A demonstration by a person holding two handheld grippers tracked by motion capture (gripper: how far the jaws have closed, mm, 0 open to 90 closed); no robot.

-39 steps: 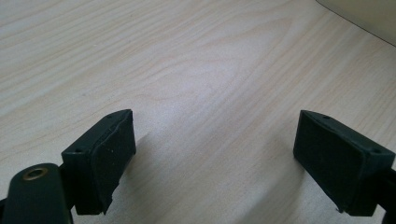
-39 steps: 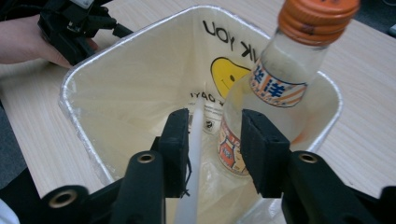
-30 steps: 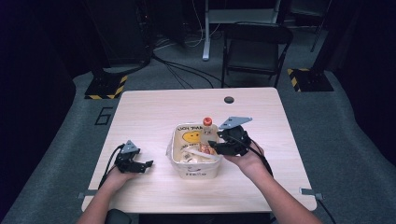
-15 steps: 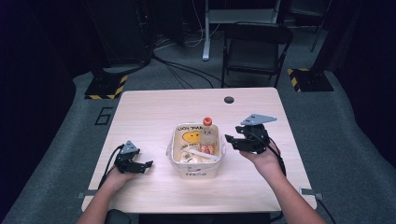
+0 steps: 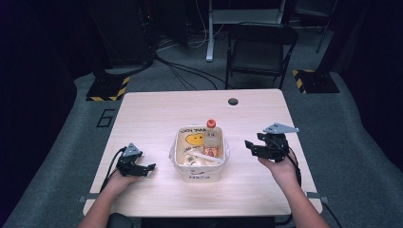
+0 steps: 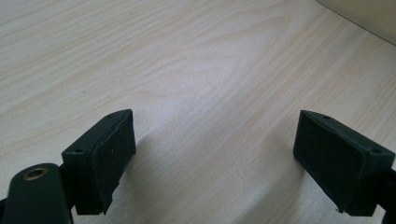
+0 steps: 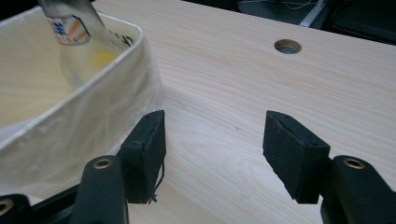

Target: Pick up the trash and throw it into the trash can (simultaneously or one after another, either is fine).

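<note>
Your right gripper (image 5: 260, 148) now off bin (image 5: 199, 173), pulled out toward 3 o'clock, low over bare table (image 5: 157, 114). A second ago it sat over bin rim beside bottle (image 5: 211, 139). Jaws have just been opening; now wide, nothing between them. Bottle stands inside bin at 1 o'clock corner, red cap up, leaning slightly. Reads as drop-off done, right hand free. Your left gripper (image 5: 142, 167) unmoved at 9 o'clock of bin, jaws wide, empty, resting on table.

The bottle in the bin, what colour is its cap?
Red-orange; the bottle stands in the white bin, best seen in the high view.
</note>
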